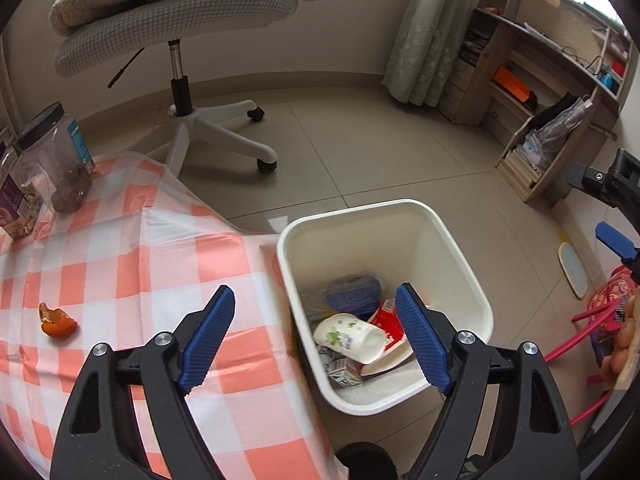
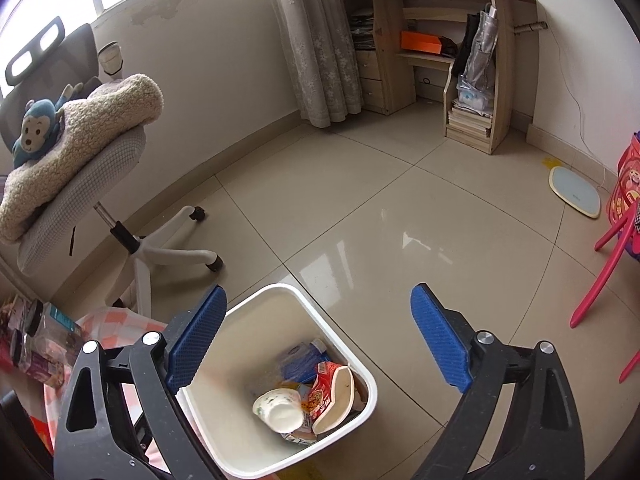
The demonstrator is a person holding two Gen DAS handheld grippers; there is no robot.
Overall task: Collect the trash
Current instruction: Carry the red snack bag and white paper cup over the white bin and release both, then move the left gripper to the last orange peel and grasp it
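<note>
A white trash bin [image 1: 460,256] stands on the floor beside the checkered table [image 1: 120,248]; it also shows in the right wrist view [image 2: 248,312]. Inside lie a white paper cup [image 1: 348,336], a red wrapper [image 1: 390,320] and a dark blue wrapper [image 1: 354,294]. The cup [image 2: 280,408] and red wrapper [image 2: 332,392] show from above too. An orange peel [image 1: 56,320] lies on the tablecloth at the left. My left gripper [image 1: 316,340] is open and empty, above the bin's near edge. My right gripper [image 2: 320,344] is open and empty, above the bin.
Two snack jars [image 1: 56,160] stand at the table's far left. A swivel chair [image 1: 180,20] with a fleece cushion stands behind the table. A wooden shelf desk [image 2: 440,60] and curtain line the far wall. A scale [image 2: 576,192] and a red stool [image 2: 608,256] sit at the right.
</note>
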